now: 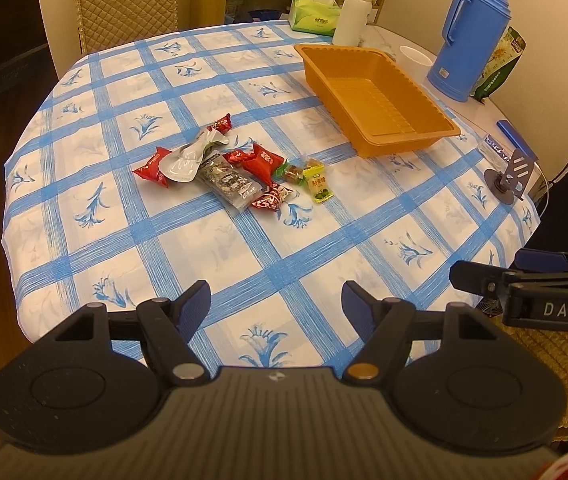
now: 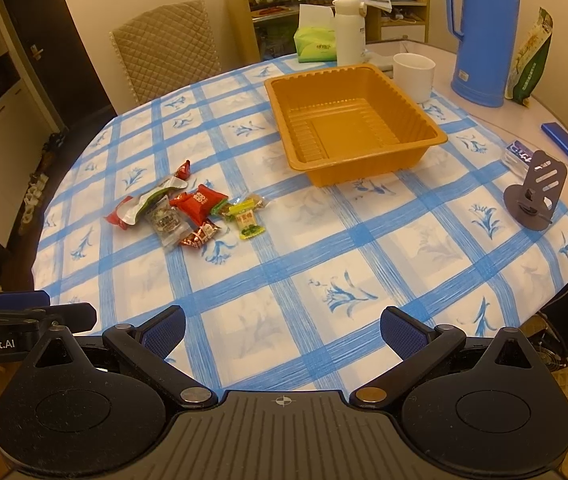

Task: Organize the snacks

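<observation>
None of the snacks [image 2: 188, 212] are sorted yet: the whole pile sits loose on the cloth, well apart from the orange tray [image 2: 353, 120] on its near-left side, and the tray is empty afaict. I've got the left gripper [image 1: 276, 304] and right gripper [image 2: 282, 330] both spread wide w/ nothing held, hovering at the table edge nearest me, far from the tray. So everything's left to do, I reckon.

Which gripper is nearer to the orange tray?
Right, slightly. The right gripper faces the orange tray almost straight ahead; the left gripper sits further left, nearer the snack pile.
</observation>
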### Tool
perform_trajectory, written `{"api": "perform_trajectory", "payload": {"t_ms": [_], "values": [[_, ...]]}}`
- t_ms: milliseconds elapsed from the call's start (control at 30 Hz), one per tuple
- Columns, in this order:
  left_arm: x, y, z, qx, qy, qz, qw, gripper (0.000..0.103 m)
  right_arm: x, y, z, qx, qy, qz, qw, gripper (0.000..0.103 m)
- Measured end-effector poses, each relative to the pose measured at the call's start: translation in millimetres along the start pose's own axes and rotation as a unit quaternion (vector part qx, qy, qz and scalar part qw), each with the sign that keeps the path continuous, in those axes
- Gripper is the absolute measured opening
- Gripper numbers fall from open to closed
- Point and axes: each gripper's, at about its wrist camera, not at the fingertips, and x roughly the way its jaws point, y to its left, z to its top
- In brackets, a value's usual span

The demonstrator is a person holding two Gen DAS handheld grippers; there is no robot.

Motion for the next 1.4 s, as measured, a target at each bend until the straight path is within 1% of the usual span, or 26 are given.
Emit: {"api": "perform_trajectory", "payload": {"t_ms": [933,1100,1400], "values": [[2,-1,1,-0.001,0.002,0.000,1.0000,0.070,12,0,12,-0.009,0.005,0.011,1.000,0.103],[7,12,5,-0.004,0.003,0.000,1.0000,0.070,15,0,14,-0.011,0.005,0.013,1.000,0.103],[9,15,6,-0.005,0.004,0.000,1.0000,0.070,19,-3,18,-0.014,0.009,0.017,1.000,0.103]]}}
